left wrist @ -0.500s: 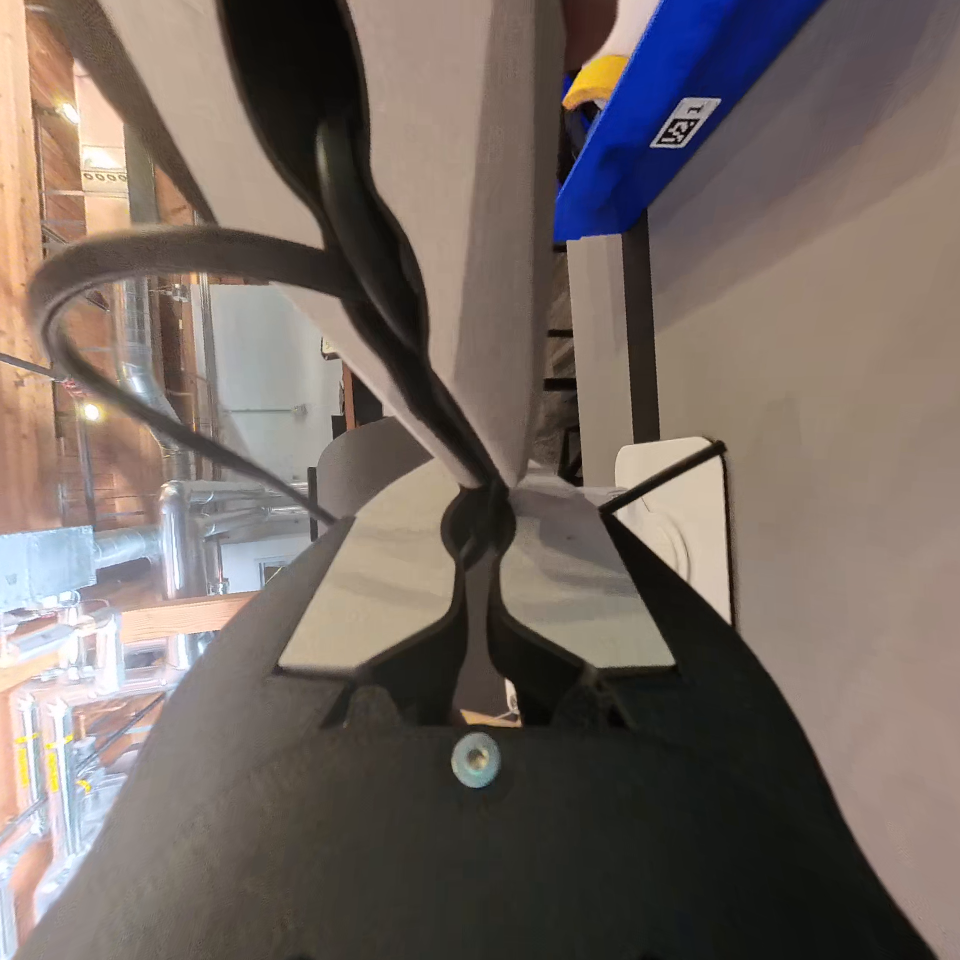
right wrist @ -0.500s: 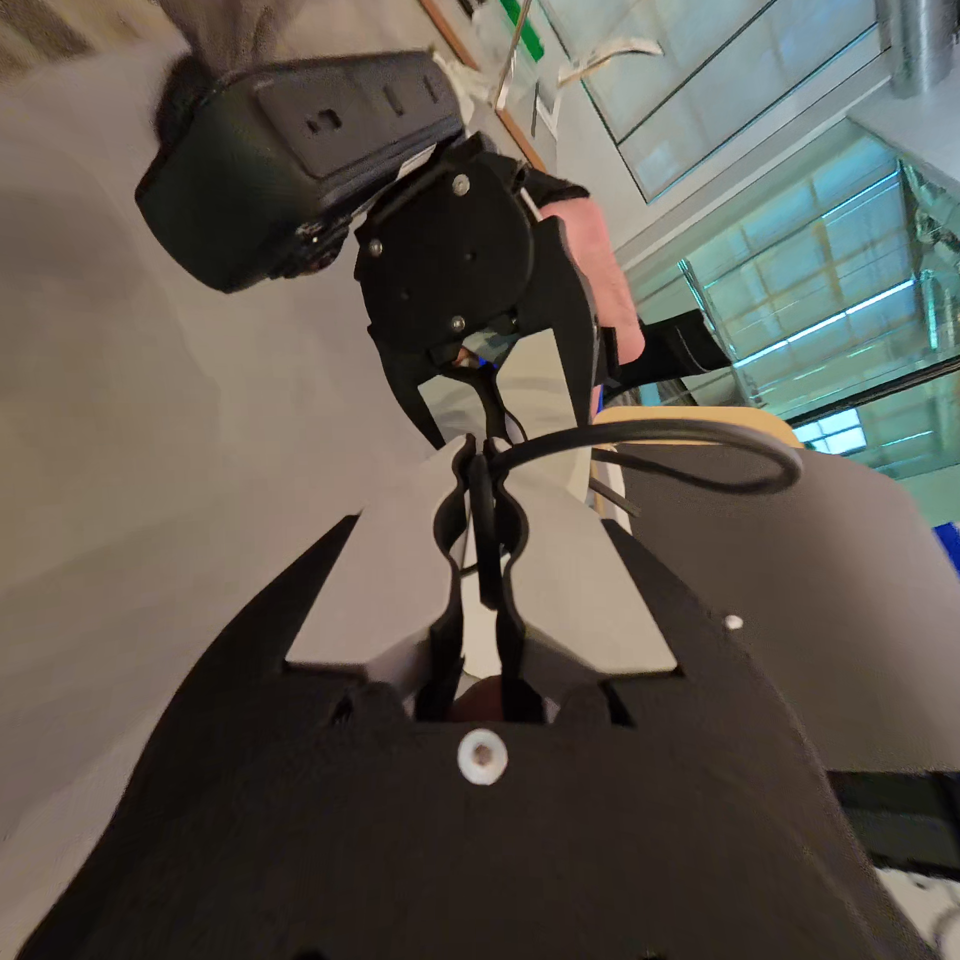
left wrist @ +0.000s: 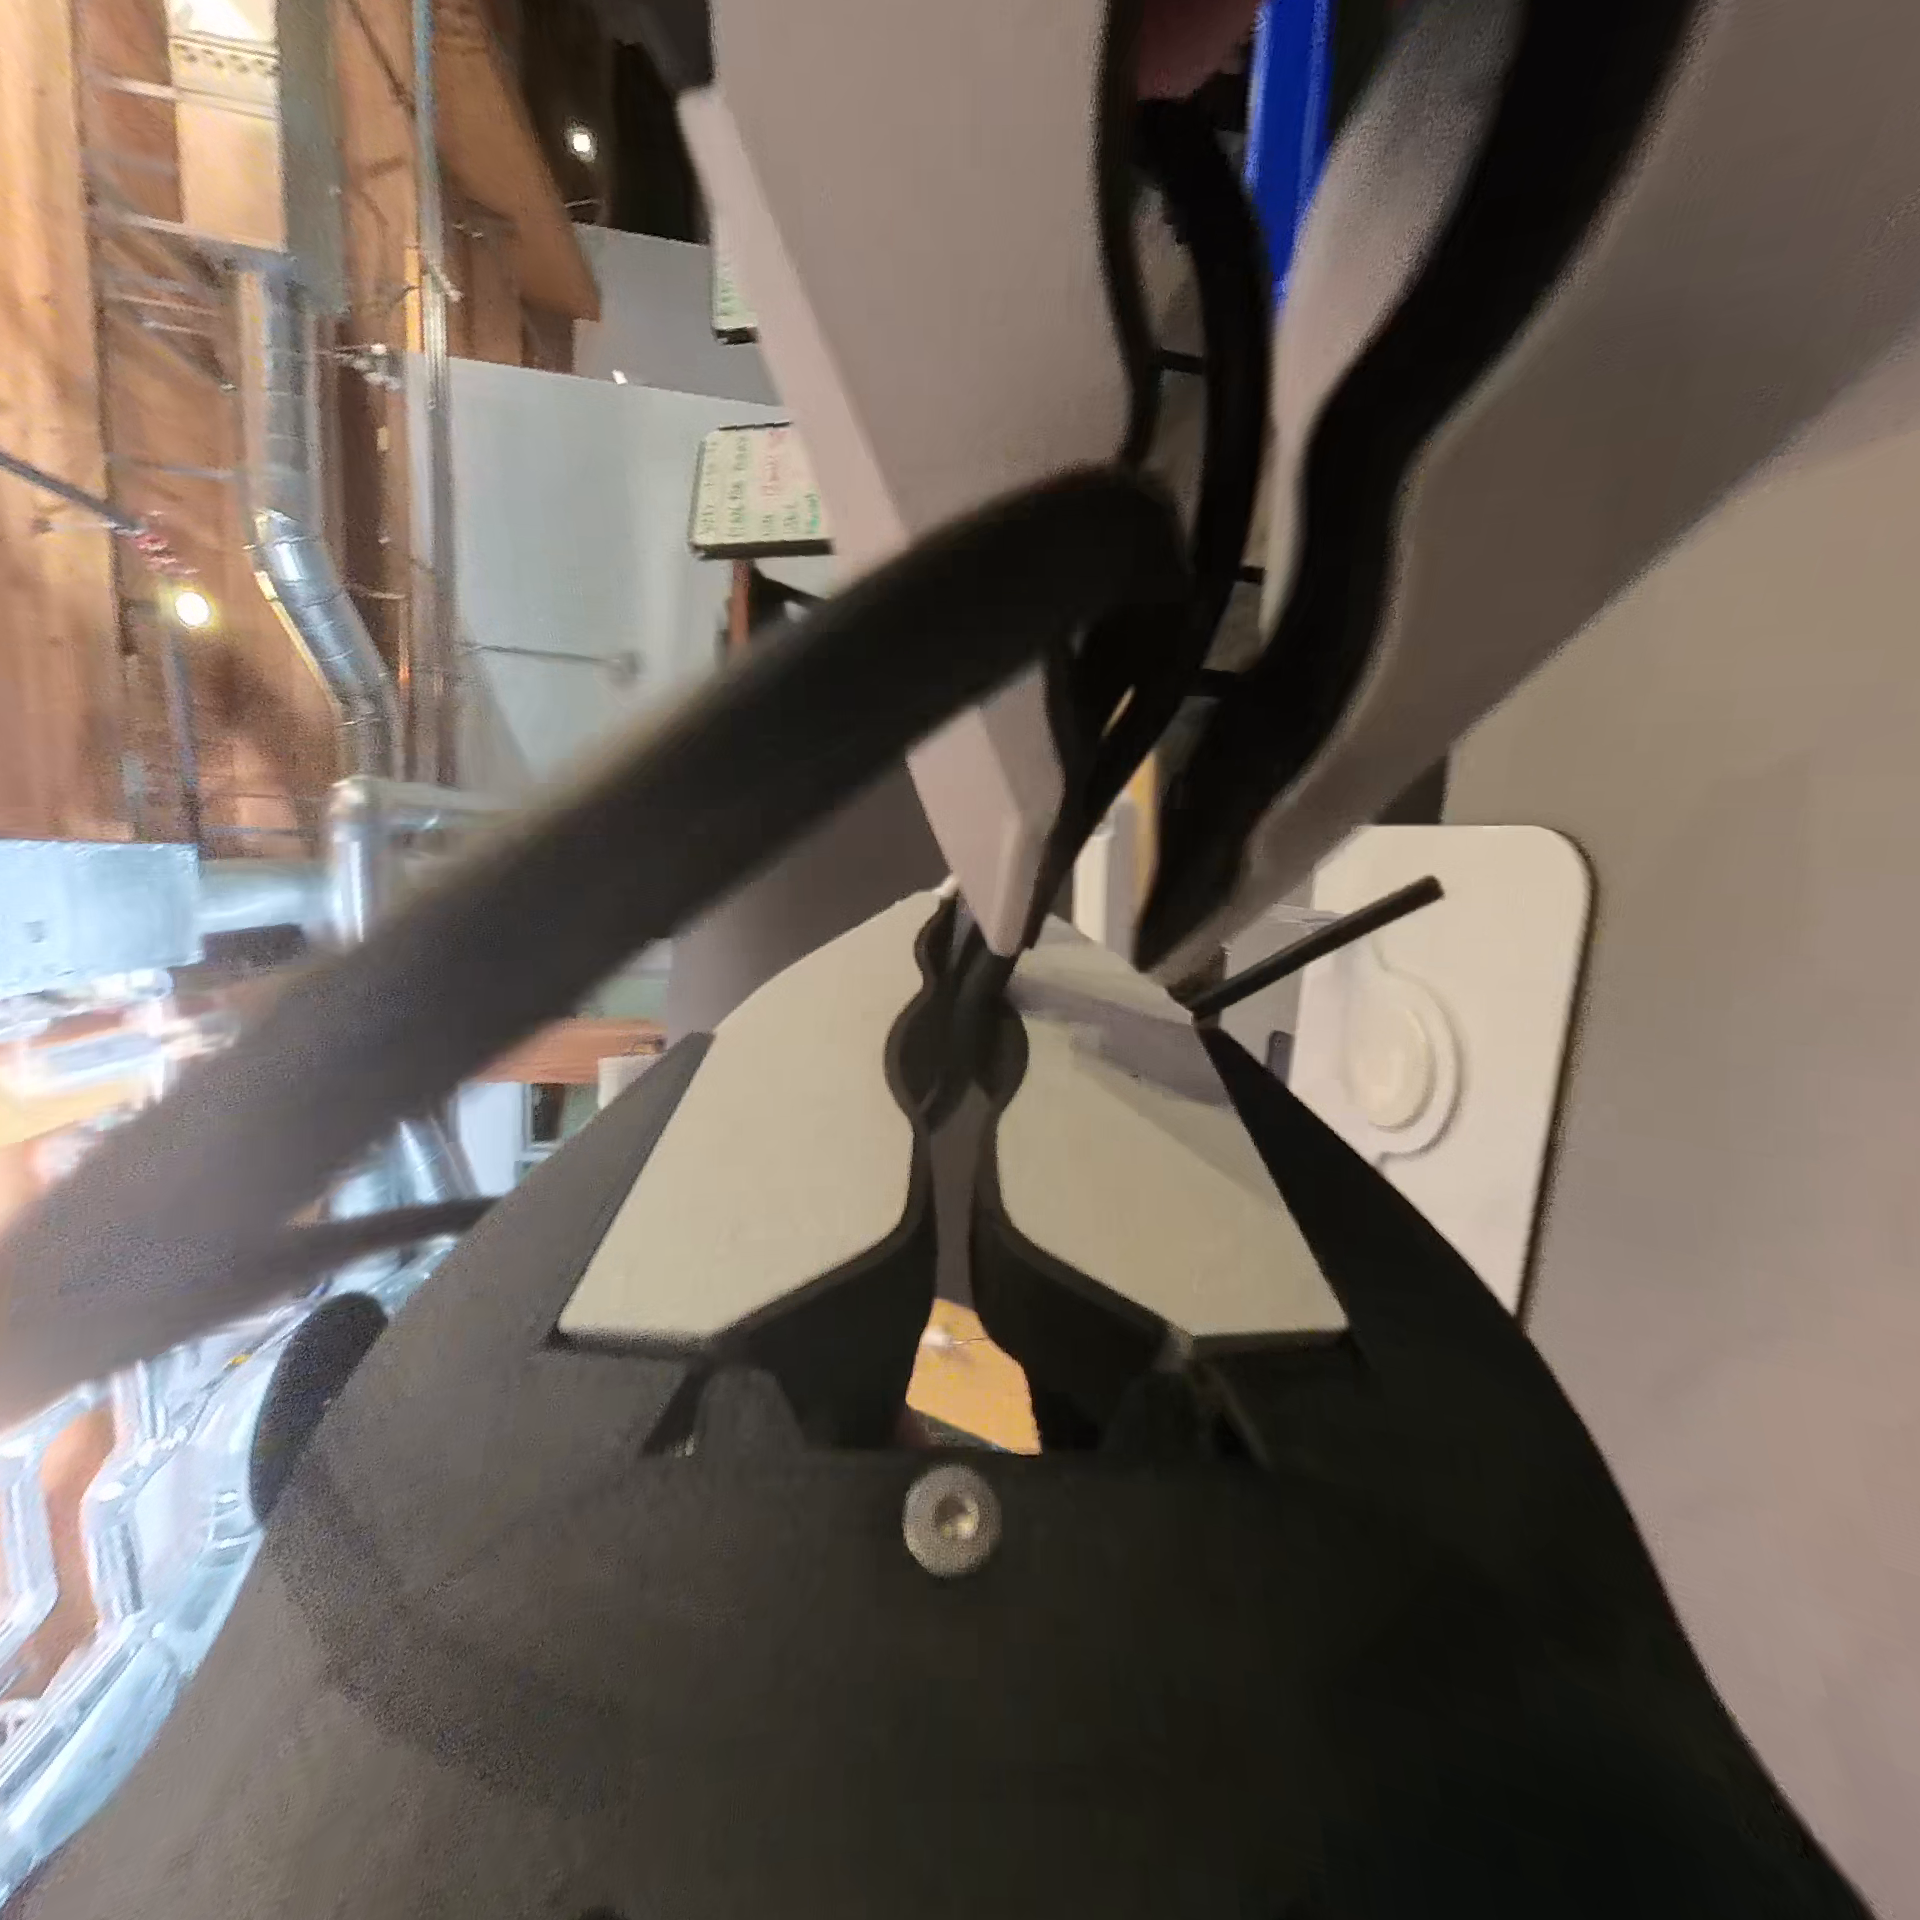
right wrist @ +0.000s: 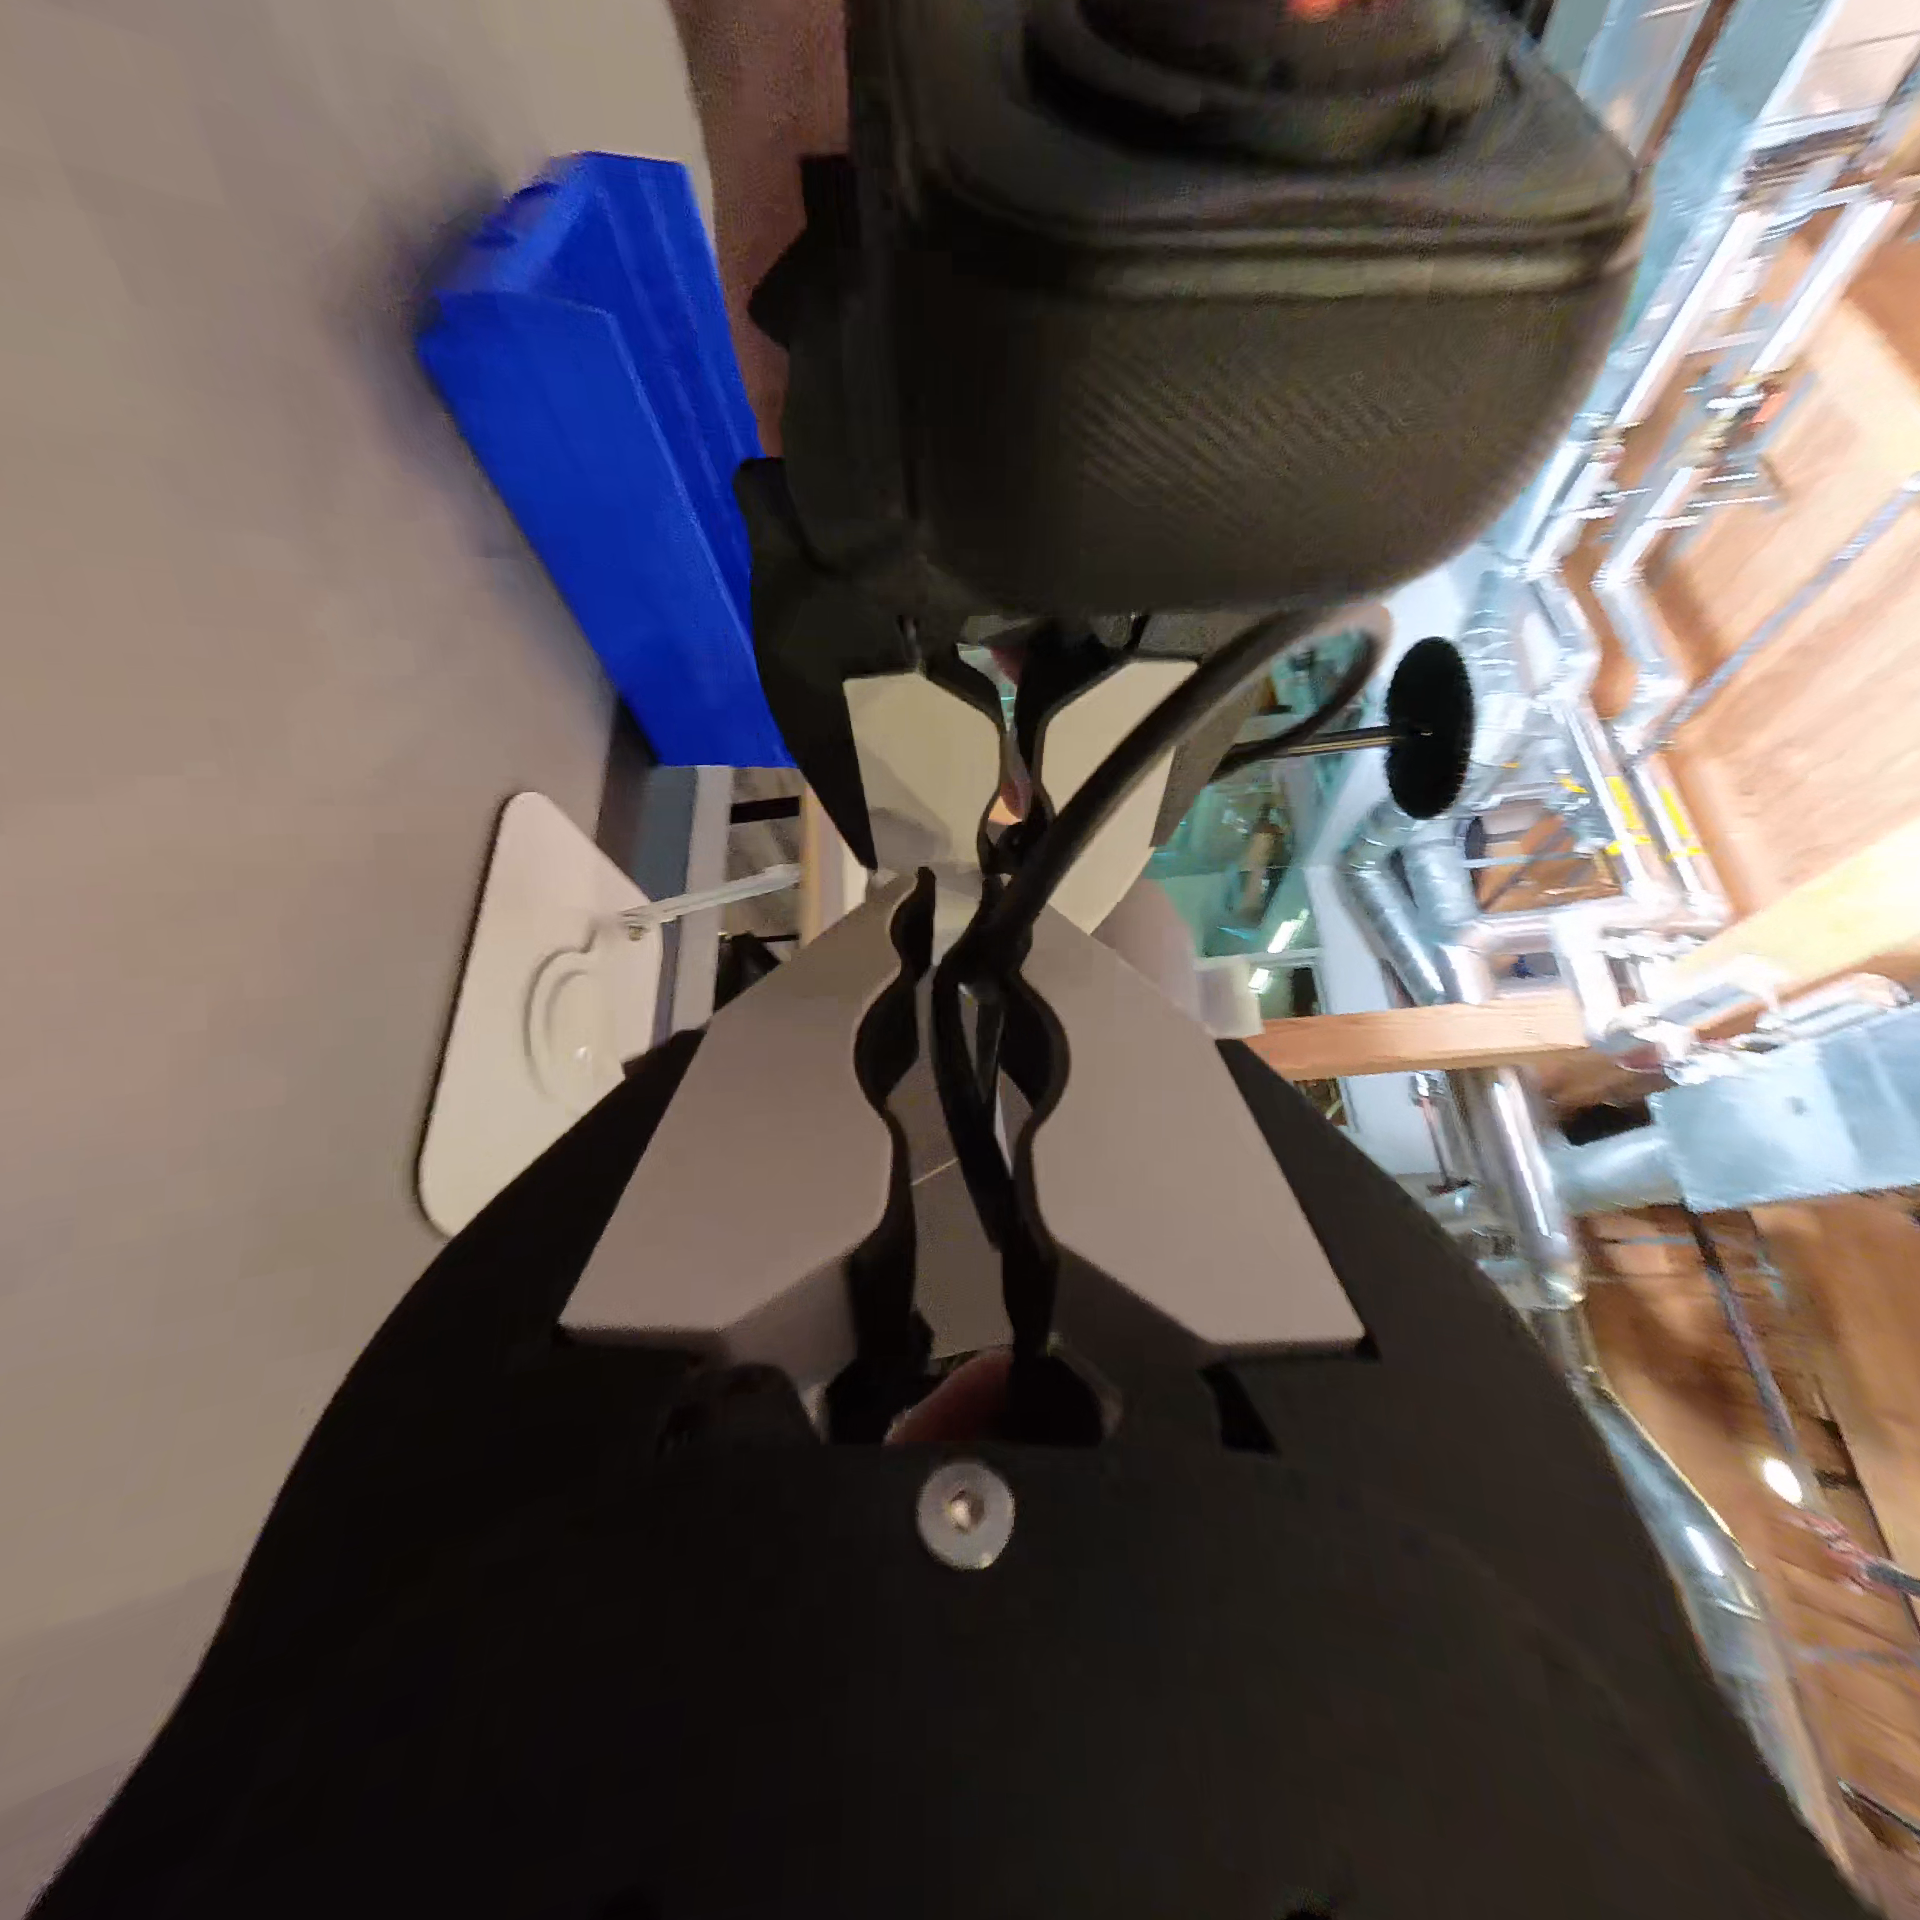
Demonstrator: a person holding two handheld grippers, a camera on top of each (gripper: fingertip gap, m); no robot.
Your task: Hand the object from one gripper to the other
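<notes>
1. Left gripper (left wrist: pixel 961 997): grey fingers pressed together on a thin black cable (left wrist: pixel 623 831), which is pinched at the tips and runs off left in a blurred loop.
2. Right gripper (right wrist: pixel 961 914): fingers parted by a narrow gap; the cable strands run between them, lying against the right finger (right wrist: pixel 1132 1132). Whether they are gripped cannot be told.
3. The two grippers meet tip to tip, with the cable spanning both.
4. Blue bin (right wrist: pixel 613 457): far left on the grey table (right wrist: pixel 208 520).
5. White plate (right wrist: pixel 520 997): just near of the bin.
</notes>
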